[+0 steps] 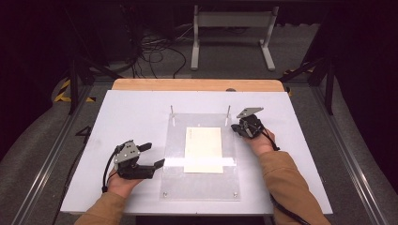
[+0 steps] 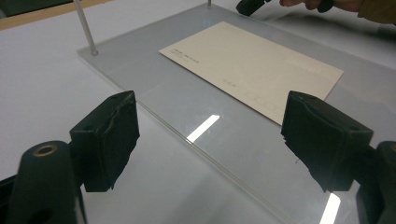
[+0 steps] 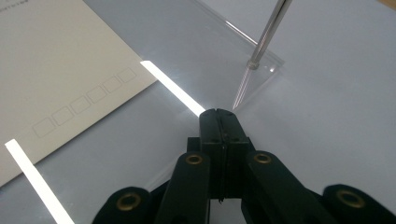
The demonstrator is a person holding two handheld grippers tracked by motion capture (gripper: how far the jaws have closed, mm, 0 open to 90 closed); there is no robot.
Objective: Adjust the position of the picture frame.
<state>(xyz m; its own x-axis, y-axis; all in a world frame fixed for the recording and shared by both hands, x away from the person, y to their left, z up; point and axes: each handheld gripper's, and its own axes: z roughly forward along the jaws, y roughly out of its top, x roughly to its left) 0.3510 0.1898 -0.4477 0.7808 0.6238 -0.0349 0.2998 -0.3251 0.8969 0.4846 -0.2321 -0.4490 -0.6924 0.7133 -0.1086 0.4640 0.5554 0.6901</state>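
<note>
Left gripper [image 1: 156,155] sits near the desk's [image 1: 131,112] front-left, released, jaws wide apart with nothing between them, aimed at the clear acrylic plate [image 1: 176,180]. Plate lies flat mid-desk; cream envelope [image 1: 203,149] rests flat on it, near its middle, touched by neither gripper. Farther back, right gripper [image 1: 234,130] is clenched, jaws pressed together on nothing, tip just beside the plate's far-right corner and close to the right metal pin [image 1: 228,114]. Left metal pin [image 1: 172,115] stands upright at the far-left corner.
</note>
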